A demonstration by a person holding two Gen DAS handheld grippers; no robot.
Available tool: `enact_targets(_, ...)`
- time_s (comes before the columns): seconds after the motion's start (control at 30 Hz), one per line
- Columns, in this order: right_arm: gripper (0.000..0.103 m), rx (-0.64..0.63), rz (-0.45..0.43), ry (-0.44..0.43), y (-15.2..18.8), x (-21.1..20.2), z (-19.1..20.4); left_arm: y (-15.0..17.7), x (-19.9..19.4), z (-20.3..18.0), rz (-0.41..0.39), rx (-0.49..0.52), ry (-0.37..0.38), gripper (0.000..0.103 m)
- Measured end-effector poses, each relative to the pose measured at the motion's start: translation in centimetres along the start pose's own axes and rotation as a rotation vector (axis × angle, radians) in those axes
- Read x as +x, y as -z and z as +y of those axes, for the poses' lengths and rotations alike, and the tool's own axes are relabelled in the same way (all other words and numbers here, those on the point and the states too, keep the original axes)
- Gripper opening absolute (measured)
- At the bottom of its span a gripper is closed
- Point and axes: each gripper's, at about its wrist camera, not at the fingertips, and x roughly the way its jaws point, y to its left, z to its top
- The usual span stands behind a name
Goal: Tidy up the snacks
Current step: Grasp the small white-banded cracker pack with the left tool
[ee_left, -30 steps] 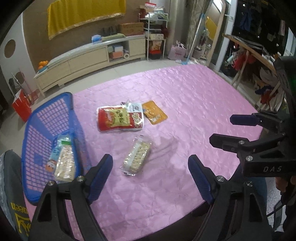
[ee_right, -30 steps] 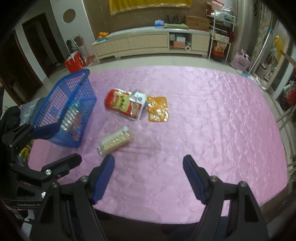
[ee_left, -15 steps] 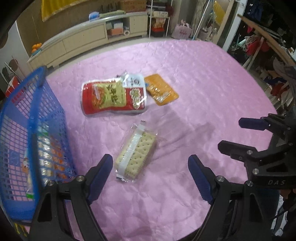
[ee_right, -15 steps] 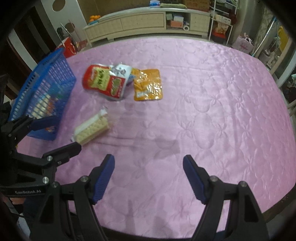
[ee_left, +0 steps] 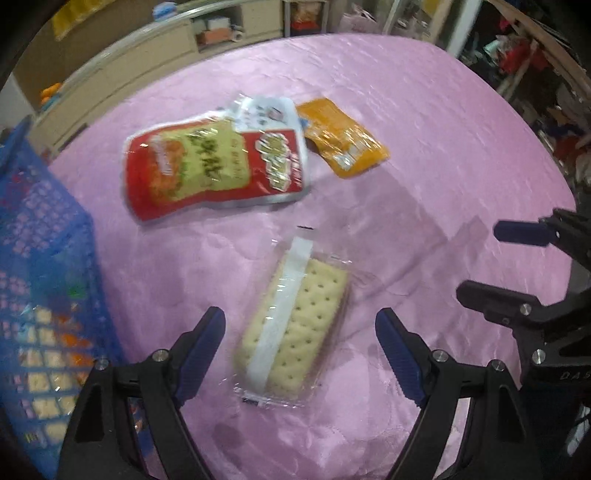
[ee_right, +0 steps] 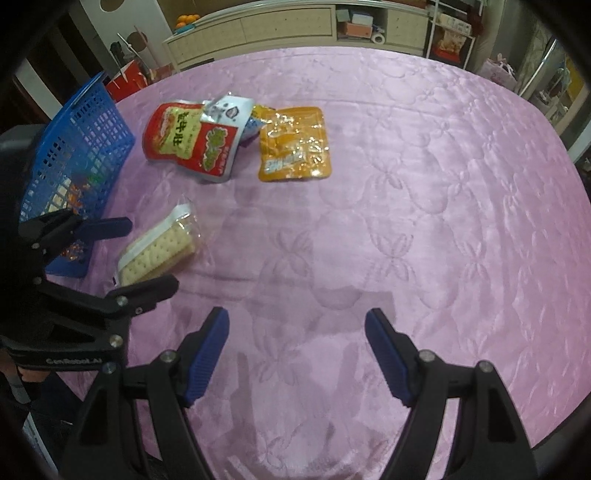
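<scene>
A clear-wrapped cracker pack (ee_left: 295,325) lies on the pink quilted cloth, straddled by my open left gripper (ee_left: 301,339), one finger on each side, apart from it. It also shows in the right wrist view (ee_right: 159,251). Beyond lie a red snack bag (ee_left: 210,170) overlapping a white packet (ee_left: 266,110), and an orange packet (ee_left: 341,142). A blue mesh basket (ee_left: 40,258) with cracker packs inside stands at the left. My right gripper (ee_right: 295,343) is open and empty over bare cloth; the orange packet (ee_right: 293,144) lies far ahead of it.
The pink cloth (ee_right: 424,203) covers a wide surface with edges near the right and front. A low cabinet (ee_right: 277,26) stands along the far wall. Clutter and a wooden rack (ee_left: 535,55) stand at the right.
My left gripper has moved forward and down until its open fingers straddle the cracker pack. My right gripper has moved slightly closer to the snacks. Both stay open.
</scene>
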Motion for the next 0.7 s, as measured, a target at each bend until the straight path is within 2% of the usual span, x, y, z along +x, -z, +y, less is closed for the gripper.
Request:
enact_targets(0.2,0.080,0.006,0.000,0.005,-0.1,-0.2,-0.5,-0.1,1.3,-0.2,0.010,0.018,0.000,0.082)
enact_targets(0.23,0.080,0.010,-0.003,0.003,-0.1,-0.3,-0.7,0.1,1.5,-0.3,0.012,0.021,-0.006,0.076)
enact_targets(0.27,0.080,0.015,-0.005,0.000,-0.1,-0.4,-1.0,0.2,1.7,-0.3,0.015,0.024,-0.011,0.066)
enact_targets(0.3,0.080,0.018,-0.005,-0.004,-0.1,-0.5,-1.2,0.3,2.0,-0.5,0.022,0.024,-0.019,0.065)
enact_targets(0.37,0.080,0.020,-0.003,-0.007,-0.1,-0.6,-1.6,0.7,1.9,-0.4,0.004,0.032,-0.023,0.051)
enact_targets(0.43,0.080,0.020,-0.002,-0.002,-0.4,-0.7,-1.8,1.3,1.6,-0.5,0.000,0.031,-0.024,0.048)
enact_targets(0.7,0.080,0.023,-0.018,-0.011,-2.5,-1.4,-2.3,1.5,-0.2,-0.5,-0.063,-0.046,-0.025,0.046)
